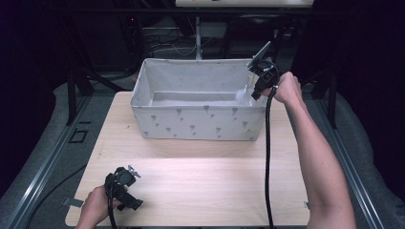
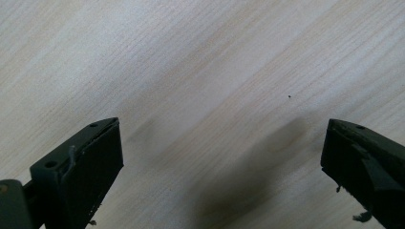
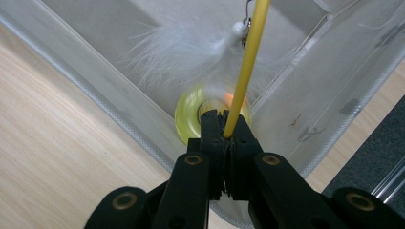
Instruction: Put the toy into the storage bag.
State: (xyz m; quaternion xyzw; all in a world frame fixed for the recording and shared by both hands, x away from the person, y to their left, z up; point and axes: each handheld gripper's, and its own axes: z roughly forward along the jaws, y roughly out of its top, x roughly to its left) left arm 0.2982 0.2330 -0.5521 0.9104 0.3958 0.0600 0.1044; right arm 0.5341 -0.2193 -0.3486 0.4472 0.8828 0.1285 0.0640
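Right gripper (image 3: 224, 129), jaws clamped on a thin yellow stick (image 3: 248, 62), hangs over the near right corner of the grey fabric bin (image 1: 198, 125). White feathers (image 3: 186, 52) and a yellow disc (image 3: 188, 117) lie beyond its tips, inside the bin. Judged step: placing the toy; next, lower and release. The bin's walls crowd the tips on both sides. Left gripper (image 2: 219, 162), jaws wide apart and empty, faces bare table (image 2: 200, 71).

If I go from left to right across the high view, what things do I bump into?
Left gripper → fabric bin → right gripper, holding a yellow stick toy over the bin's right end → right hand.
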